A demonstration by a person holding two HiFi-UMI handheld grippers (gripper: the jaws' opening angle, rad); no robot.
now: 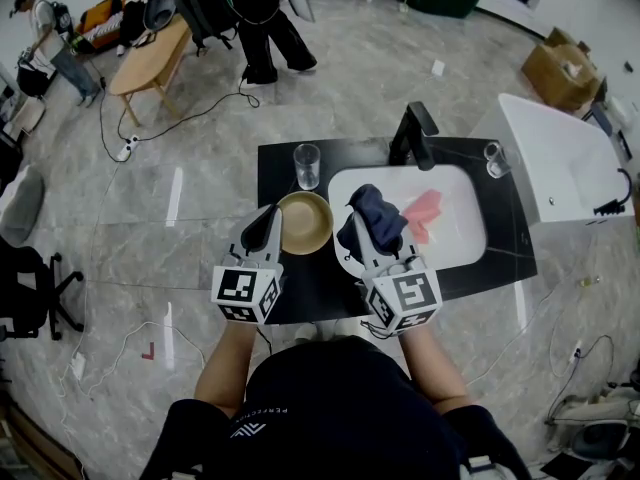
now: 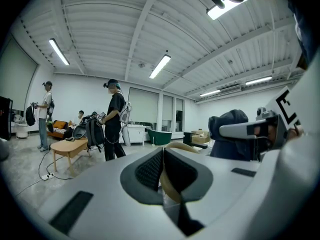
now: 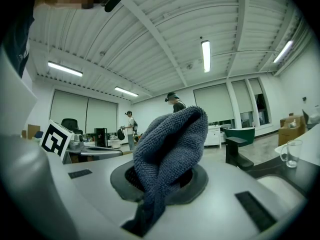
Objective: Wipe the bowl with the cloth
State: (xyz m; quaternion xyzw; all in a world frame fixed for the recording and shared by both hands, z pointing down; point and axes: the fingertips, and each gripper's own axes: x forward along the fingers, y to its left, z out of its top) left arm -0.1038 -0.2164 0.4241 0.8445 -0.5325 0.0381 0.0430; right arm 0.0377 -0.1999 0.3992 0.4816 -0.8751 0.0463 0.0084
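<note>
A tan bowl point(image 1: 308, 222) is held over the black counter point(image 1: 480, 268), left of the sink. My left gripper point(image 1: 272, 230) is shut on the bowl's left rim. In the left gripper view, the rim point(image 2: 172, 186) passes between the closed jaws of my left gripper point(image 2: 163, 171). My right gripper point(image 1: 364, 232) is shut on a dark blue cloth point(image 1: 378, 210), held just right of the bowl and apart from it. In the right gripper view, the bunched cloth point(image 3: 170, 149) rises out of my right gripper point(image 3: 160, 178). From the left gripper view, the cloth point(image 2: 227, 134) shows at right.
A white sink point(image 1: 460, 253) holds a pink cloth point(image 1: 425, 213), with a black faucet point(image 1: 413, 133) behind it. One glass point(image 1: 307, 165) stands behind the bowl, another point(image 1: 494, 158) right of the faucet. A white tub point(image 1: 560, 163) stands at right. People stand beyond by a wooden table point(image 1: 150, 58).
</note>
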